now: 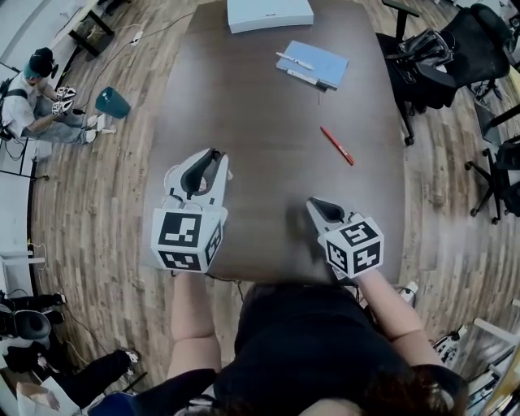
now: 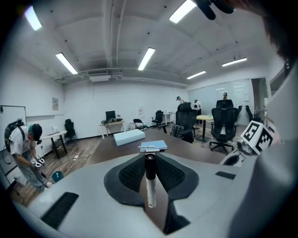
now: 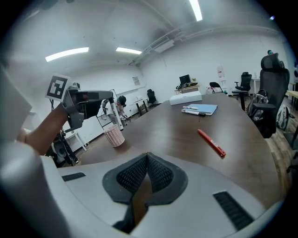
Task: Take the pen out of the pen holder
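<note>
In the left gripper view a pen [image 2: 150, 186] with a black cap and a white barrel stands upright between the dark pads, and my left gripper [image 2: 150, 155] is shut on it. The head view shows that gripper [image 1: 213, 156] raised over the near left part of the brown table [image 1: 268, 106]. The pen holder [image 3: 114, 135], a pink mesh cup, stands on the table below the left gripper's marker cube [image 3: 58, 87]; in the head view it is hidden. My right gripper [image 1: 312, 203] [image 3: 147, 155] hovers near the front edge, shut, with nothing between its pads.
A red pen [image 1: 336, 145] [image 3: 212, 143] lies loose on the right half of the table. A blue notebook [image 1: 313, 63] with two pens on it and a white box [image 1: 268, 13] sit at the far end. Office chairs [image 1: 439, 57] stand to the right. A person [image 1: 36, 101] crouches on the floor at the left.
</note>
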